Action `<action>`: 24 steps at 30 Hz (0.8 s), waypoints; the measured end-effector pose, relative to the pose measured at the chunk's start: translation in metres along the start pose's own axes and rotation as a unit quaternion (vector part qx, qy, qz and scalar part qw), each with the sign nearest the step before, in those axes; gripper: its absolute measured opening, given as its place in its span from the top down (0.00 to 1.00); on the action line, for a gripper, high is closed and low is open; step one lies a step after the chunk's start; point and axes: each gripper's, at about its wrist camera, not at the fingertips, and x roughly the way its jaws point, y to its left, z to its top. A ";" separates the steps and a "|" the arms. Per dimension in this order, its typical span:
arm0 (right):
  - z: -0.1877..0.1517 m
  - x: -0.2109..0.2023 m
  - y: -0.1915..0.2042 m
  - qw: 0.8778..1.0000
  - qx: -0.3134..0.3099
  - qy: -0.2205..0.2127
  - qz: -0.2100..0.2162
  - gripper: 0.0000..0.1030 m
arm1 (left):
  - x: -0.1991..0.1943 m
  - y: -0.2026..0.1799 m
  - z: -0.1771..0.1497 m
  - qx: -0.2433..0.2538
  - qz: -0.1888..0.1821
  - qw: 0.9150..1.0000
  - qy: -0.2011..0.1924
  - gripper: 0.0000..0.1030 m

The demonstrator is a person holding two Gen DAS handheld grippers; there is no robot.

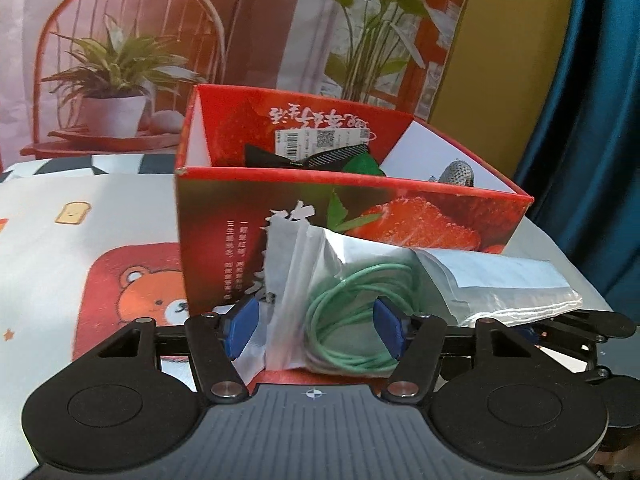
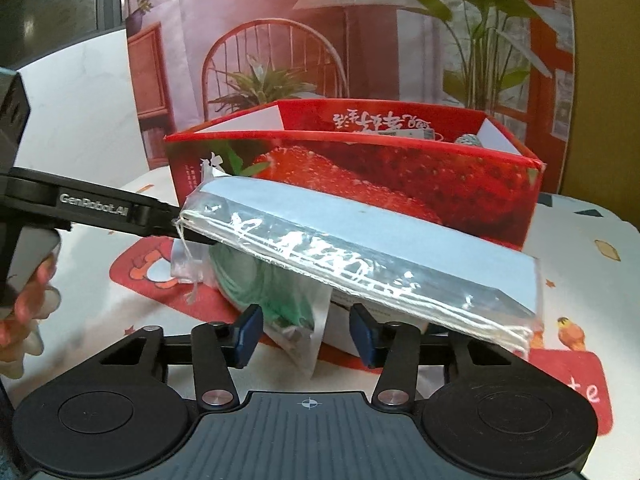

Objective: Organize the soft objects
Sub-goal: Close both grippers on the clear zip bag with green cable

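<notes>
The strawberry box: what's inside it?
Inside the strawberry box: a black cloth item, something green, a silvery mesh object. Its front wall hides whatever lies lower.

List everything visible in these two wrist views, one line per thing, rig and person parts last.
strawberry box: one, red, open-topped, on the tablecloth behind the packets.
cable bag: one, clear with a coiled green cable, in front of the box, between the left gripper's pads.
mask packet: one, pale blue and clear, leaning over the cable bag.
tablecloth: one, white with cartoon prints.
left gripper: black, blue pads, around the cable bag.
right gripper: same, near the bag's edge.
hand: one, at the left gripper's handle.
</notes>
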 end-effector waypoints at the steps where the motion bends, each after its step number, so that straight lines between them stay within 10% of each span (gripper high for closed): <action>1: 0.001 0.001 0.000 1.000 0.001 0.000 0.001 0.61 | 0.002 0.000 0.000 0.000 -0.005 1.000 0.000 0.36; 24: 0.004 0.014 -0.011 1.000 0.026 0.008 -0.002 0.72 | 0.027 0.006 -0.002 -0.005 -0.069 0.997 0.015 0.25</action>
